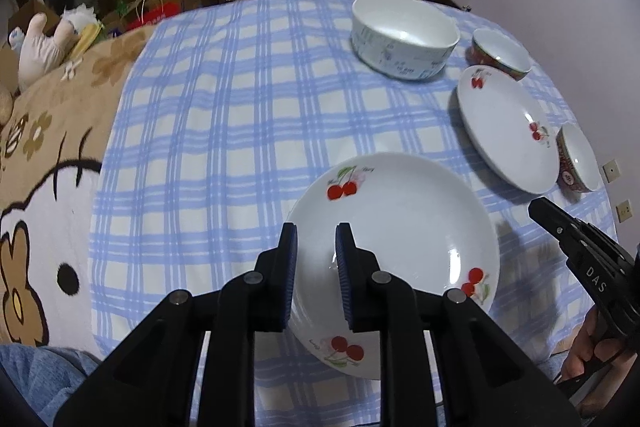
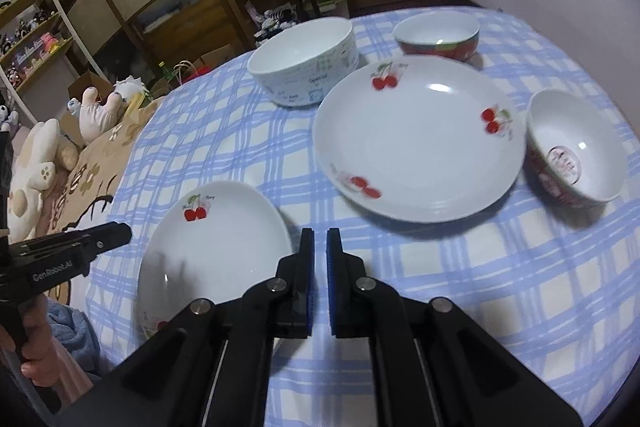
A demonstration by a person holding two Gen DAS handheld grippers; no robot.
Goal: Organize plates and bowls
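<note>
Checked cloth [image 1: 224,131] bears empty bowls [image 1: 404,35].

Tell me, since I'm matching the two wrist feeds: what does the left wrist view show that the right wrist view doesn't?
Only the left wrist view: the left gripper from behind, jaws slightly apart over the near cherry plate, nothing between them.

Only the right wrist view: the red print inside the right-hand red bowl, and the right gripper shut and empty.

Both: two cherry plates, the large white bowl, two red bowls, the blue checked cloth.
</note>
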